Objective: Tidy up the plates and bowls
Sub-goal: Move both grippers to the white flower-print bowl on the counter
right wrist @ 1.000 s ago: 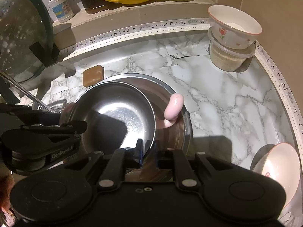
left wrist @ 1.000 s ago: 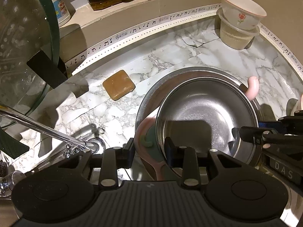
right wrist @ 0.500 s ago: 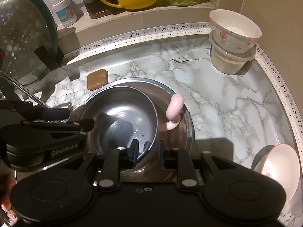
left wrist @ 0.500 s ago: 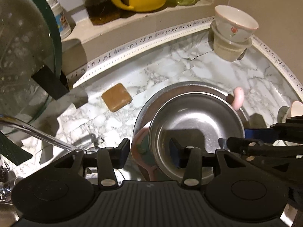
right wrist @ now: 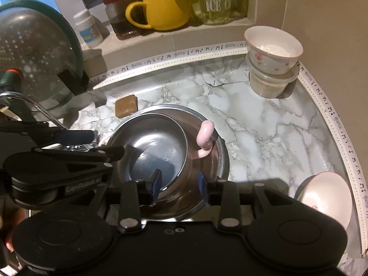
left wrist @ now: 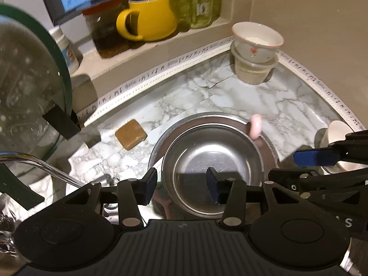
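A small steel bowl [left wrist: 214, 158] [right wrist: 151, 142] sits nested in a larger steel bowl [left wrist: 207, 116] [right wrist: 220, 142] on the marble counter. A pink hooked handle [left wrist: 255, 126] [right wrist: 205, 135] sticks up between the two rims. My left gripper [left wrist: 181, 186] hangs open above the small bowl's left rim, its pads clear of the metal. Over the small bowl's right rim, my right gripper [right wrist: 179, 184] has its jaws opening; the rim runs between its fingers, untouched. Each gripper also shows at the edge of the other's view.
A white flowered bowl [left wrist: 257, 41] [right wrist: 273, 50] stands on a plastic tub at the back right. Another white bowl [right wrist: 326, 195] [left wrist: 335, 133] lies tilted at the right edge. A brown soap bar [left wrist: 130, 134], a green-rimmed glass lid [left wrist: 27, 92] and a tap [left wrist: 41, 165] are left.
Both grippers have let go of the small bowl's rim, opened, and lifted back from it. The small bowl stays nested in the large one.
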A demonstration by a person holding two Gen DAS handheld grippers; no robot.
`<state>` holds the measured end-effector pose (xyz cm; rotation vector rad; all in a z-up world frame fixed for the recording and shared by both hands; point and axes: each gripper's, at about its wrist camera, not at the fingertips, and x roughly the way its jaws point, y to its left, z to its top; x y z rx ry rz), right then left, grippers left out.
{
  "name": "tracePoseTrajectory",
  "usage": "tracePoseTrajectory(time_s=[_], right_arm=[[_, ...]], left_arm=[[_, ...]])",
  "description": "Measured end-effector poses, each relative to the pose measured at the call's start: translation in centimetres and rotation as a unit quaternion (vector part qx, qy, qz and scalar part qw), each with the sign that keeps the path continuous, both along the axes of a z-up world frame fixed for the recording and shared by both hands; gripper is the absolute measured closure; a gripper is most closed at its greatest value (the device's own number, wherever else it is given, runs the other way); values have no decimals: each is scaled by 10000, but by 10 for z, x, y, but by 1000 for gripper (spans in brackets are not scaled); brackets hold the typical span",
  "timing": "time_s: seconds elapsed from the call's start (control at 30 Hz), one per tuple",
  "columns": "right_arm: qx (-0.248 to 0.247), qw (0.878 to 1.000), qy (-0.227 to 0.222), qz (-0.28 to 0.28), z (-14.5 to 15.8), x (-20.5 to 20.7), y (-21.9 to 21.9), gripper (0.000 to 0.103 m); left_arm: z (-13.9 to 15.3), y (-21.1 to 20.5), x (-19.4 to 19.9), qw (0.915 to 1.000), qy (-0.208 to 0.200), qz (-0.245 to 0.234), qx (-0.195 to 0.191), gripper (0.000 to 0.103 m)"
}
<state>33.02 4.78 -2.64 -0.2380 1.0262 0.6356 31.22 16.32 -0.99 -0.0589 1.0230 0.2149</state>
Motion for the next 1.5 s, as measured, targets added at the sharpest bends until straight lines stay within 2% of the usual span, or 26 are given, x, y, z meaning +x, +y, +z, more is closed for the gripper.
tracePoseTrajectory(time_s=[0.33, 0.4, 0.47, 0.67, 0.73, 0.83, 0.9, 1.07, 1.33, 1.5], right_arm=[[240, 9993, -219, -207, 24, -19, -50, 50], [263, 9989, -265, -288, 29, -22, -62, 47], [252, 9986, -314, -339, 32, -26, -73, 42], [90, 9971, -497, -574, 38, -37, -105, 36], [74, 9963, -553, -660, 39, -40, -115, 29], [75, 9949, -587, -814, 40, -42, -132, 26], [79, 9937, -592, -944, 39, -42, -143, 23], [57, 9912, -536, -1209, 29, -38, -168, 21], [36, 9869, -402, -1563, 4, -18, -203, 18], [11, 9826, -270, -1839, -18, 5, -220, 19]], left_arm=[[28, -38, -14, 9981, -361, -497, 32, 57], [33, -48, -16, 9972, -428, -619, 2, 52], [37, -58, -17, 9956, -543, -760, -50, 39], [41, -90, -16, 9908, -708, -1151, -112, 37], [40, -99, -14, 9896, -724, -1231, -170, 35], [37, -110, -10, 9881, -765, -1313, -238, 27], [33, -116, -6, 9863, -776, -1413, -338, 26], [19, -129, 12, 9826, -670, -1615, -630, 22], [-14, -155, 60, 9824, -500, -1693, -609, 21], [-31, -171, 95, 9820, -323, -1668, -824, 21]])
